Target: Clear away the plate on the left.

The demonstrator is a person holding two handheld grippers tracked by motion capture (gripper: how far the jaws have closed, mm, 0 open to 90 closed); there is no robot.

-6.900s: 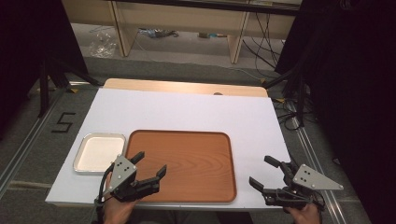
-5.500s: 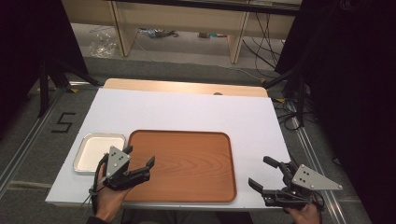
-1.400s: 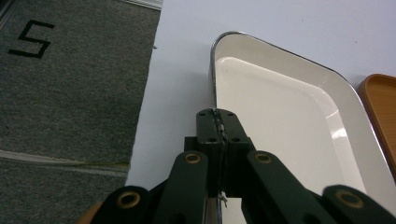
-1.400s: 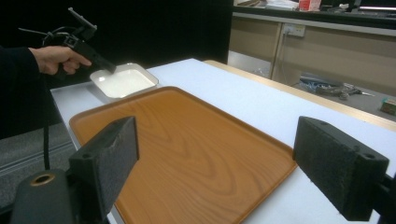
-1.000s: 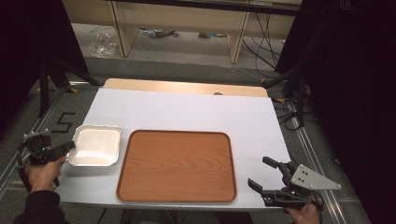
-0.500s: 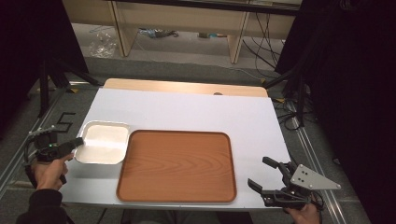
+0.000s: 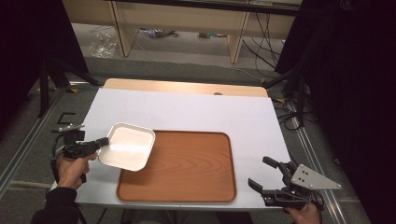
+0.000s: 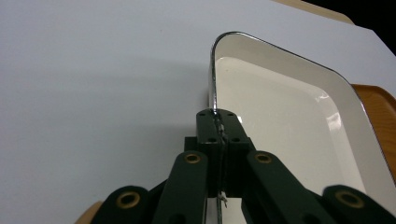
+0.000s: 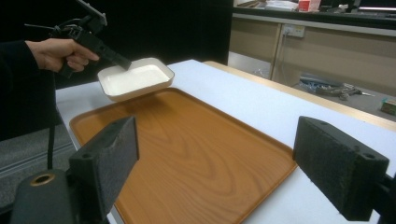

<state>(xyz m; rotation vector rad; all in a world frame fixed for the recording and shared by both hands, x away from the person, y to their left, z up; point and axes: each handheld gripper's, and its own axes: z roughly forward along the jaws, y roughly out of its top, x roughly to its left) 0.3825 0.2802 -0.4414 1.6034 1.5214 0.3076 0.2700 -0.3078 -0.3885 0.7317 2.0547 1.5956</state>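
A white square dish [image 7: 127, 145] with a metal rim hangs above the table, its right part over the left edge of the brown wooden tray [image 7: 187, 170]. My left gripper [image 7: 103, 141] is shut on the dish's left rim, pinching it edge-on [image 8: 217, 126]. In the right gripper view the dish [image 9: 135, 78] hovers over the tray's far corner [image 9: 187, 154] with the left gripper [image 9: 122, 62] on it. My right gripper [image 7: 267, 175] rests at the table's front right corner, open, with nothing between its pads [image 9: 105, 158].
The white tabletop [image 7: 187, 112] has a wooden strip along its far edge. Shelving legs and cables [image 7: 261, 42] stand on the floor beyond. Metal rails run along the floor on both sides of the table.
The left gripper has carried the dish to the right and up, from beside the tray to over its left edge. The right gripper has stayed where it was.
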